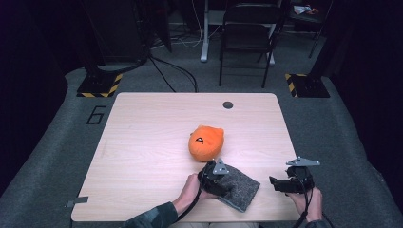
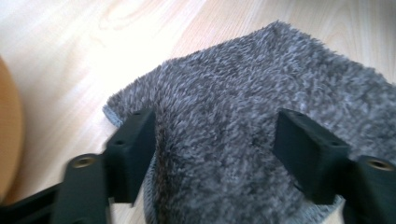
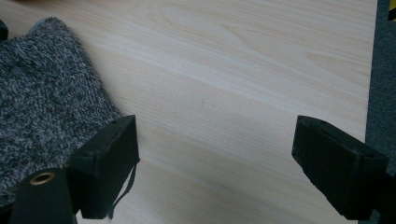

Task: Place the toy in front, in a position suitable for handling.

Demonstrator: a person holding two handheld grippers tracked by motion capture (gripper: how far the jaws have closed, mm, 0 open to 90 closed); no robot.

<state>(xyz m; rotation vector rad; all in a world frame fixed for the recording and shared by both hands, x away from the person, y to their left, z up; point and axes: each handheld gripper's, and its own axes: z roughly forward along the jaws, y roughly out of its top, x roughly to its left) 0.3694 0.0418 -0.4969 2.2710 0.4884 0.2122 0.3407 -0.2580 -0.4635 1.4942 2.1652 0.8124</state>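
The left hand-held gripper (image 2: 212,140) hangs over the grey cloth (image 2: 261,135) with its jaws spread wide, one jaw at the cloth's near left edge and the other over its middle, nothing pinched between them. The cloth lies flat on the worktop (image 1: 142,142), directly under and ahead of this gripper. It looks soft, fluffy and light, so it would likely sag and fold when lifted; a pinch at the edge or a corner, where the pile ends in a thin hem, seems the surest hold. The right hand-held gripper (image 3: 212,163) is also open and empty, over bare worktop, with the cloth just beside its left jaw. Beyond the left gripper, near the cloth, sits an orange plush toy (image 1: 206,141).
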